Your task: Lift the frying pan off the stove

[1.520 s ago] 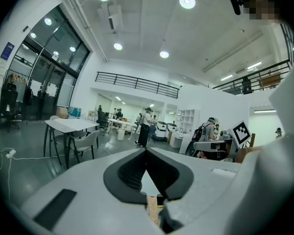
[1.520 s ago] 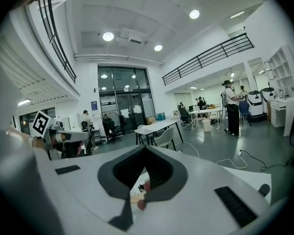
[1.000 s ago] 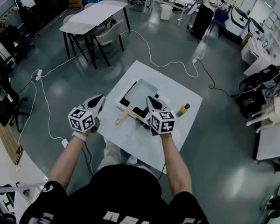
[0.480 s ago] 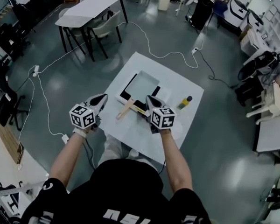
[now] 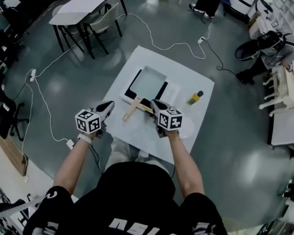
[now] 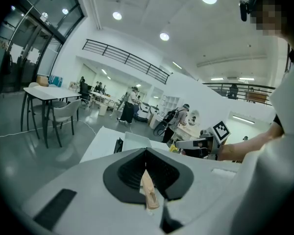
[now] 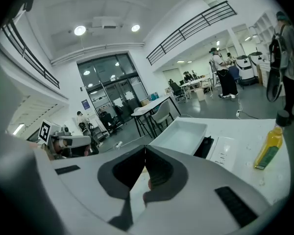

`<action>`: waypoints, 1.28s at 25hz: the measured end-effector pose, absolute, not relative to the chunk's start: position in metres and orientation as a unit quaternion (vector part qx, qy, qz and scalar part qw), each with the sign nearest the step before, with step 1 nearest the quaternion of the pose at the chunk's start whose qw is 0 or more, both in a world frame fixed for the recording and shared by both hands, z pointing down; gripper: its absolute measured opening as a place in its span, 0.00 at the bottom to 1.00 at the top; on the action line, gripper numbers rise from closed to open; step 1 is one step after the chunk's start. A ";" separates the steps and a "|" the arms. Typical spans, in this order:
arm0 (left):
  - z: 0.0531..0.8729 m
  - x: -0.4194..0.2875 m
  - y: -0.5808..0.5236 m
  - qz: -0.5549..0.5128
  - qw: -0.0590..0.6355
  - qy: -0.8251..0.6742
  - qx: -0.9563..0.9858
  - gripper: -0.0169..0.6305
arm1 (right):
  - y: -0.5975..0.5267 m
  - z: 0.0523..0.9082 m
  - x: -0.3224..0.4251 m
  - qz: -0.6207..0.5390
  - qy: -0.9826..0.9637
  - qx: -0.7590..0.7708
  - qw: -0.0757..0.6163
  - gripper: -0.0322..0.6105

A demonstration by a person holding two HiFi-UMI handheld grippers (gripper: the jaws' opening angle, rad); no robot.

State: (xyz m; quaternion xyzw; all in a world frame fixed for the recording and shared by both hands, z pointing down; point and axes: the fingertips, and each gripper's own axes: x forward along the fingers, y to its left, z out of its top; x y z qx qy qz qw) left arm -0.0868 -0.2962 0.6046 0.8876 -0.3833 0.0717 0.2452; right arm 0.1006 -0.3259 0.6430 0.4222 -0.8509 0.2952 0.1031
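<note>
The grey floor (image 5: 63,82) takes up most of the head view, with a white cable (image 5: 152,37) snaking over it toward a power strip (image 5: 202,39). At the upper left stands a pale table (image 5: 85,4) with chairs (image 5: 102,26) tucked under it. The white counter (image 5: 188,82) sits in the middle, just in front of the person.

On the counter lies the stove (image 5: 169,93), and the frying pan (image 5: 148,80), a pale rectangular one, rests on top of it. Its wooden handle (image 5: 131,111) sticks out toward the person, over the stove's near edge. A yellow bottle (image 5: 194,98) with a dark cap stands to the right of the stove, well apart from the pan.

The left gripper (image 5: 109,105) hangs at the counter's left edge, to the left of the handle and not touching it. Only bare counter lies between the two. The right gripper (image 5: 153,103) is over the stove's near end, just to the right of the handle. So the handle lies between the two grippers.

In the left gripper view the fingers (image 6: 147,153) are closed tip to tip on nothing, with the handle showing below and beyond them. In the right gripper view the fingers (image 7: 145,148) are likewise closed and empty, with the pan and bottle beyond.
</note>
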 end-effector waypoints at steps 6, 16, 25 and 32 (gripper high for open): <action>0.632 -0.077 -0.297 0.077 0.272 -0.350 0.893 0.02 | -0.322 0.662 0.095 0.327 -0.846 0.408 0.101 0.07; 0.669 -0.061 -0.292 0.086 0.324 -0.286 0.898 0.22 | -0.312 0.702 0.069 0.392 -0.840 0.359 0.111 0.36; 0.693 -0.049 -0.289 0.103 0.360 -0.236 0.897 0.33 | -0.321 0.725 0.055 0.461 -0.817 0.338 0.070 0.45; 0.712 -0.040 -0.287 0.104 0.400 -0.192 0.890 0.34 | -0.329 0.741 0.038 0.504 -0.803 0.314 0.044 0.49</action>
